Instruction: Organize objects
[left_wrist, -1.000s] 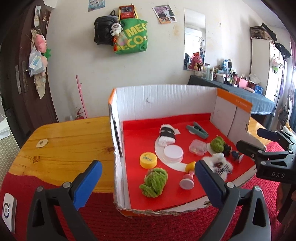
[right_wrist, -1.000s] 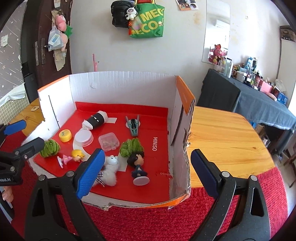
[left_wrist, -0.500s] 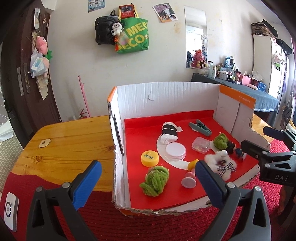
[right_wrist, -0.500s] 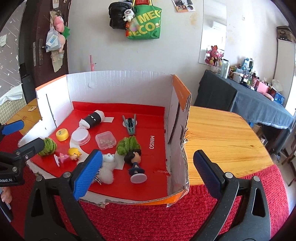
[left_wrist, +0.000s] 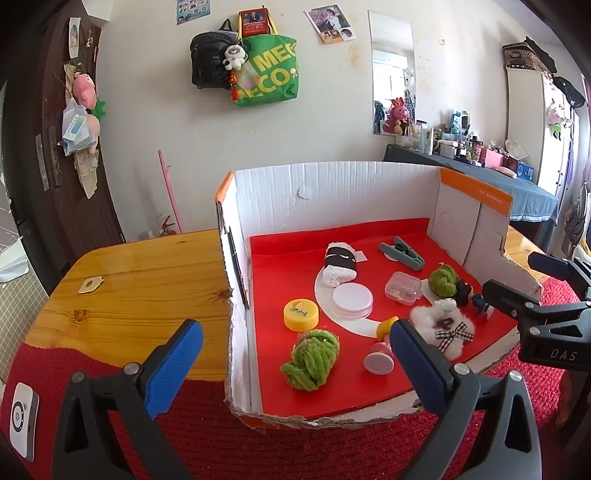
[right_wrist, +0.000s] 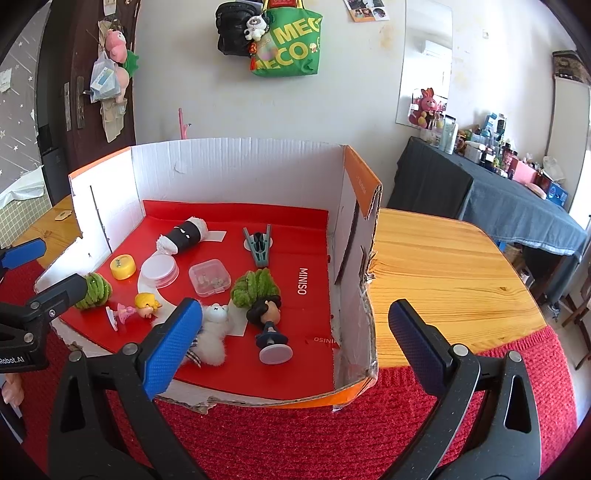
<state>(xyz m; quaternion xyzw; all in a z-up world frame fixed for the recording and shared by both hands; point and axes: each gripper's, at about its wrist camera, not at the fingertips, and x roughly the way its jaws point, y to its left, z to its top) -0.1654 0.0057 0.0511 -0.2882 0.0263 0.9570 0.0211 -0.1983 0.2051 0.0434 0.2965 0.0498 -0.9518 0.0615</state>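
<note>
An open-fronted cardboard box (left_wrist: 332, 192) (right_wrist: 236, 166) with a red floor holds several small items. Among them are a green yarn ball (left_wrist: 312, 360) (right_wrist: 94, 290), a yellow lid (left_wrist: 301, 314), a white fluffy toy (left_wrist: 441, 328) (right_wrist: 214, 332), a pink figurine (left_wrist: 380, 356) and a dark-haired figurine (right_wrist: 267, 321). My left gripper (left_wrist: 295, 332) stands open before the box's front left corner, holding nothing. My right gripper (right_wrist: 295, 306) is open and empty at the front right corner, straddling the box's right wall. Each gripper shows at the edge of the other's view.
Further back in the box lie a black-banded white roll (left_wrist: 340, 264), a white round lid (left_wrist: 351, 300), a clear case (left_wrist: 402, 288), a grey clip (left_wrist: 402, 253) and a second green yarn ball (right_wrist: 255, 288). The box sits on a wooden table (right_wrist: 443, 266) with a red knitted mat (right_wrist: 277, 443).
The right gripper's jaws have spread slightly wider. Both hands stay almost where they were, and nothing in the box has moved.
</note>
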